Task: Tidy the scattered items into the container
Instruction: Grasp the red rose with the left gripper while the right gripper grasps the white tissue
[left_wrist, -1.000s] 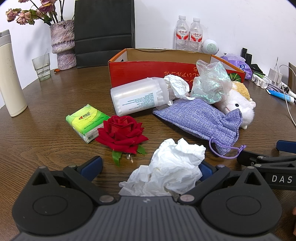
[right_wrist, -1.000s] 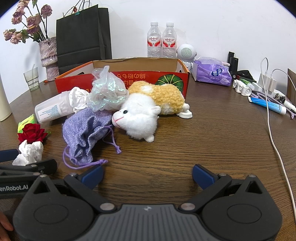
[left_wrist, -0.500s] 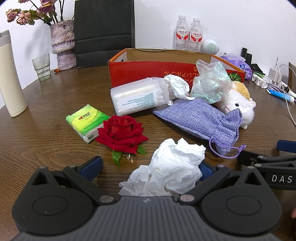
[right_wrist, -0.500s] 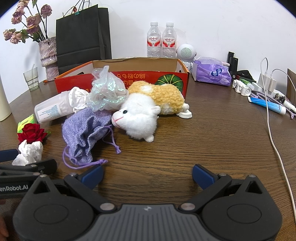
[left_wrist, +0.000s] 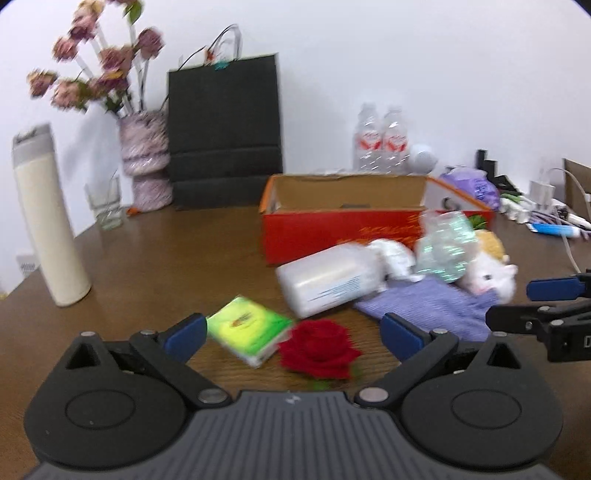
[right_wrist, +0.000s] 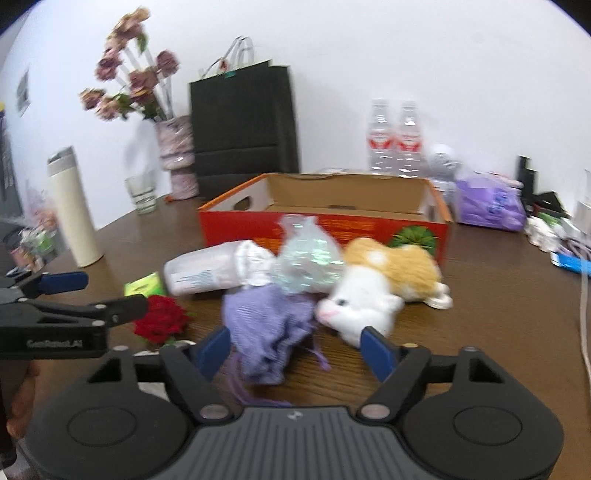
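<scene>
**A:** Looking at how far this tidy-up has got: basically nowhere. The red cardboard box (right_wrist: 325, 221) shows only bare brown inside as far as I can see, though its floor is hidden by the front wall.

**B:** Agreed. Everything lies on the wooden table (left_wrist: 177, 258) in front of it: white plastic bottle (left_wrist: 325, 282), iridescent bag (right_wrist: 306, 258), purple drawstring pouch (right_wrist: 269, 328), plush toy (right_wrist: 373, 291), red rose (left_wrist: 317, 349), green tissue pack (left_wrist: 249, 330).

**A:** Grippers?

**B:** Left gripper (left_wrist: 291, 334) is spread wide, easing inward, nothing pinched; the rose and tissue pack just show between its fingers. Right gripper (right_wrist: 295, 349) is closing, pouch between the jaws, pads not visibly pressing yet.

**A:** So six items left, minimum.
</scene>
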